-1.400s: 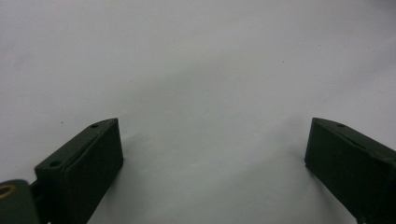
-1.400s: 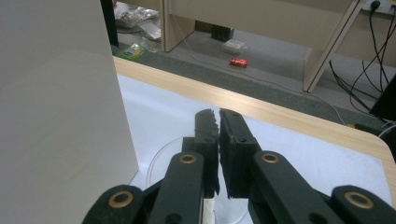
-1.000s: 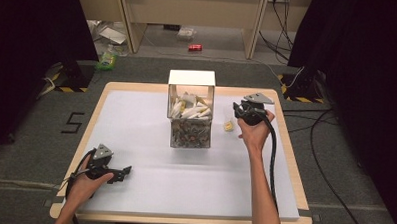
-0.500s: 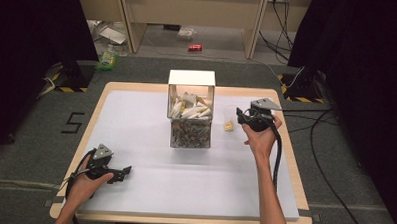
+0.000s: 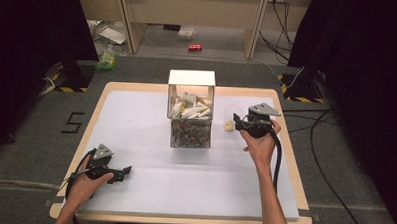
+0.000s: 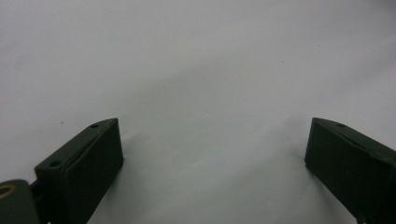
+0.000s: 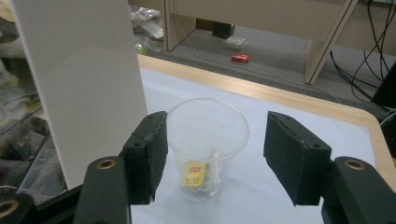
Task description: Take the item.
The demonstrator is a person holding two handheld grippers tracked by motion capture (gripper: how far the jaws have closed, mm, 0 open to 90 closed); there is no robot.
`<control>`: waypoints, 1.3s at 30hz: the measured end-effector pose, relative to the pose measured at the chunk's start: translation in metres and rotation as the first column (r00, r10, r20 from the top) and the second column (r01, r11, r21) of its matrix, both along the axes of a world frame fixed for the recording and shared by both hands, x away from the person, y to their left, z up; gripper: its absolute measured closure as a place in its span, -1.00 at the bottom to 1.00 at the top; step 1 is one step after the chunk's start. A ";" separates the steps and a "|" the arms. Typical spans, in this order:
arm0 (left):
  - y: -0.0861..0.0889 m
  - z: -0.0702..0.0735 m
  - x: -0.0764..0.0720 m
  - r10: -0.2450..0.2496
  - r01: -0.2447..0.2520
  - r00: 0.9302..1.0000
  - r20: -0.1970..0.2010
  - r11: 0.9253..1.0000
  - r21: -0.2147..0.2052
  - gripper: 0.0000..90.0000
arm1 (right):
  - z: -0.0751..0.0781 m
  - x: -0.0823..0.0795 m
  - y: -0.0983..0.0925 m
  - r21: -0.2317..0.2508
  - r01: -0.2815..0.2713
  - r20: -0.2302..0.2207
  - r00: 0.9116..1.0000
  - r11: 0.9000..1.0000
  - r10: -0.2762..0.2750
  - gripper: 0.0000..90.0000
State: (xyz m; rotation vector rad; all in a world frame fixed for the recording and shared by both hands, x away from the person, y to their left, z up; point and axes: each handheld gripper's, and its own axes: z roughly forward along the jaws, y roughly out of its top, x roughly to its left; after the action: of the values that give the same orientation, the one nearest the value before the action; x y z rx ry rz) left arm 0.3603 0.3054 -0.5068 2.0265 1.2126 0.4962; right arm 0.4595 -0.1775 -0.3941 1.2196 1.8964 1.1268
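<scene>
Matte white table [image 5: 136, 125]; both tongs [image 7: 212, 154] released, right flanking clear plastic cup [image 7: 208, 135].

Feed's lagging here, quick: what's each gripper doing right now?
Left gripper: open, holding nothing, over bare table.
Right gripper: fingers just opened, plastic cup between them, not gripped.

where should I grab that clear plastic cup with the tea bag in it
Grip the clear cup across its side wall below the rim, coming level from the person's side. It stands upright, the right tongs already straddle it open, and the box crowds one side.
</scene>
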 end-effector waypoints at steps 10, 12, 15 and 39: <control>0.000 0.000 0.000 0.000 0.000 1.000 0.000 1.000 0.002 -0.92 | -0.004 -0.009 0.004 -0.006 -0.025 0.003 1.000 1.000 0.025 -0.12; 0.000 0.000 0.000 0.000 0.000 1.000 0.000 1.000 0.001 -0.92 | -0.005 -0.013 0.004 -0.006 -0.032 0.003 0.999 0.999 0.032 -0.12; 0.000 0.000 0.000 -0.001 0.001 1.000 0.000 1.000 0.002 -0.92 | -0.007 -0.017 0.005 -0.015 -0.042 0.002 0.999 0.999 0.042 -0.13; 0.000 0.000 0.000 -0.001 0.001 1.000 -0.001 1.000 -0.001 -0.92 | -0.026 -0.043 0.001 -0.034 -0.066 -0.046 0.997 0.997 0.064 -0.14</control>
State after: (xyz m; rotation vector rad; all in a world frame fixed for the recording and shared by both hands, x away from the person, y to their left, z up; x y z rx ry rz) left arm 0.3603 0.3058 -0.5067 2.0264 1.2118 0.4943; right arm 0.4169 -0.1769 -0.4202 1.1806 1.9949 1.1029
